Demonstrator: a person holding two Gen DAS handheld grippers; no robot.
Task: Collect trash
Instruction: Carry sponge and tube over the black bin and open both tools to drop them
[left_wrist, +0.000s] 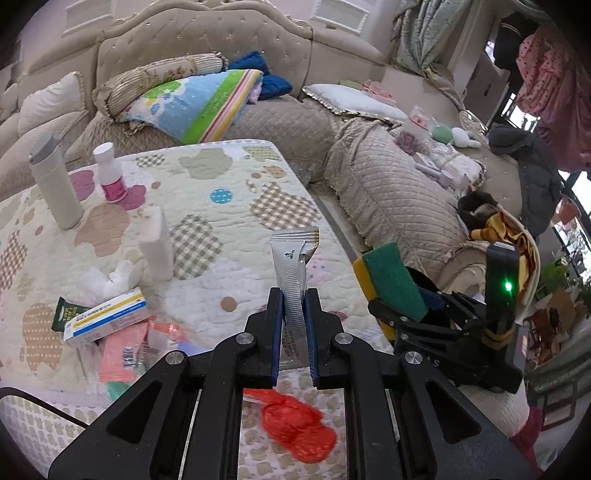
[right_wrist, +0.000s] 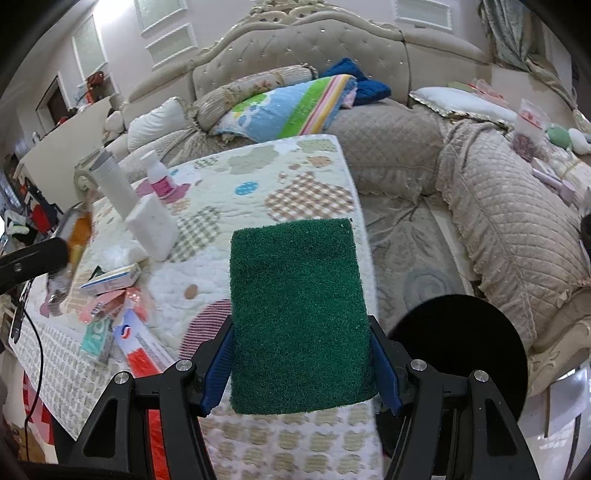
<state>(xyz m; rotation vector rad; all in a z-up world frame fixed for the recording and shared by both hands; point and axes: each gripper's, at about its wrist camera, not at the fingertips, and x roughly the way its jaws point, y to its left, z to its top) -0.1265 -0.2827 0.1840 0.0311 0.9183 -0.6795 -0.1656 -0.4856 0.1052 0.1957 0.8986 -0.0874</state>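
Note:
My left gripper (left_wrist: 294, 295) is shut on a silver sachet wrapper (left_wrist: 293, 266) and holds it upright above the quilted table (left_wrist: 229, 173). My right gripper (right_wrist: 301, 332) is shut on a green and yellow scouring sponge (right_wrist: 295, 306); the sponge also shows in the left wrist view (left_wrist: 391, 280) at the right, past the table's right edge. A pile of trash lies at the table's front left: a blue and white box (left_wrist: 107, 315), pink wrappers (left_wrist: 122, 350), crumpled tissue (left_wrist: 107, 277). A red plastic bag (left_wrist: 299, 428) lies under my left gripper.
A white flask (left_wrist: 55, 184), a pink-labelled bottle (left_wrist: 110, 173) and a white block (left_wrist: 157, 243) stand on the table. A beige sofa (left_wrist: 388, 192) with cushions and clutter wraps around behind and to the right. A black round bin opening (right_wrist: 458, 350) sits below right.

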